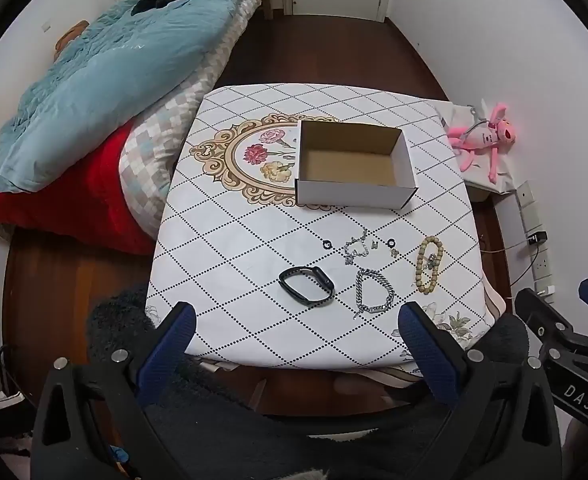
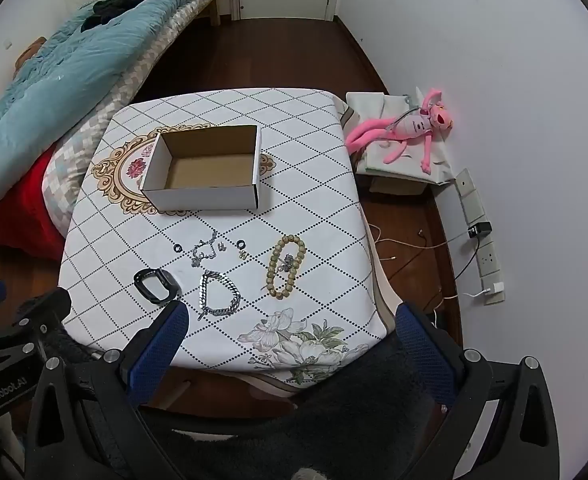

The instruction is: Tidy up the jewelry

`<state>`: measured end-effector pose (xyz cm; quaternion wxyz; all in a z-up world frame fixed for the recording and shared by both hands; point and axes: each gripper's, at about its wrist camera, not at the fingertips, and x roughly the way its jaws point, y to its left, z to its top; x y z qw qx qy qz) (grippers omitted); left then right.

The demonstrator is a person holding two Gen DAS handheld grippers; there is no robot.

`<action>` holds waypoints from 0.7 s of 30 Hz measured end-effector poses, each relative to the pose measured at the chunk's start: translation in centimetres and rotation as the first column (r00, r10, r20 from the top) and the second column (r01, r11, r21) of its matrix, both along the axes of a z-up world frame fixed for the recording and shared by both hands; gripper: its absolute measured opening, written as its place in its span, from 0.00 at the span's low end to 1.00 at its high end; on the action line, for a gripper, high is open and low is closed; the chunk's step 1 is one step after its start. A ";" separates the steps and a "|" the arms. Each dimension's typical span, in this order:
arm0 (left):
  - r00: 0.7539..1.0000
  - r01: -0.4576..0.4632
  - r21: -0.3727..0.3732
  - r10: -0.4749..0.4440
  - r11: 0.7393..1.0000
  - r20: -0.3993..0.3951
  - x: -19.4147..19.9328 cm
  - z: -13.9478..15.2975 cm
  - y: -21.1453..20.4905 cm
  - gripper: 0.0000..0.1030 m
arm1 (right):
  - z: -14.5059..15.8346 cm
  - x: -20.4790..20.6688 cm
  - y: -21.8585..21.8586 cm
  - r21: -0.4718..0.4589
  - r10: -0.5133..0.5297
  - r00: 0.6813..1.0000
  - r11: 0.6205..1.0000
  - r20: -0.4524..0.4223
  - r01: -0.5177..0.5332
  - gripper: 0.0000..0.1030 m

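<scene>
Two grippers, both with jaws spread wide and nothing in them, hanging back off the near edge of the table. My left gripper looks out over the black band, my right gripper sits a bit further right, over the tablecloth's flower print

The jewelry is all still loose on the cloth, in a rough row between me and the box, which stands open with nothing in it. Besides the band there's a chain bracelet, a bead bracelet with some small charm lying across it, a thin tangled chain and two little black rings plus a couple of tiny bits I can't make out

What worries me: the small pieces lie flat and close together, so I reckon wide pads could snag the tangled chain and drag its neighbours along. The chains look limp too, likely to slip out or dangle on the way to the box
</scene>
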<state>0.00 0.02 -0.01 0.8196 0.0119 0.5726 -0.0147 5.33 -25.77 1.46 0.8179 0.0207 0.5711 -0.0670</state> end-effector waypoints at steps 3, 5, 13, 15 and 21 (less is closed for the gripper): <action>1.000 0.000 0.002 0.000 1.000 -0.001 0.1 0.0 -0.1 1.00 | 0.2 0.0 -0.1 -0.002 0.000 1.000 1.000 0.003 0.000 1.00; 1.000 0.001 0.004 -0.001 1.000 0.002 0.1 0.0 -0.2 1.00 | 0.5 0.0 -0.2 -0.005 0.003 1.000 1.000 0.007 -0.002 1.00; 1.000 0.001 -0.010 0.000 1.000 0.018 -0.2 0.9 0.0 1.00 | 0.7 -0.2 0.7 -0.011 0.004 1.000 1.000 0.020 -0.004 1.00; 1.000 0.001 -0.012 -0.001 1.000 0.023 -0.2 1.2 0.1 1.00 | 1.5 -0.3 0.1 -0.006 0.004 1.000 1.000 0.024 -0.004 1.00; 1.000 0.002 -0.015 -0.002 1.000 0.028 -0.2 1.6 0.1 1.00 | 1.7 -0.4 -0.1 -0.001 0.001 1.000 1.000 0.026 -0.001 1.00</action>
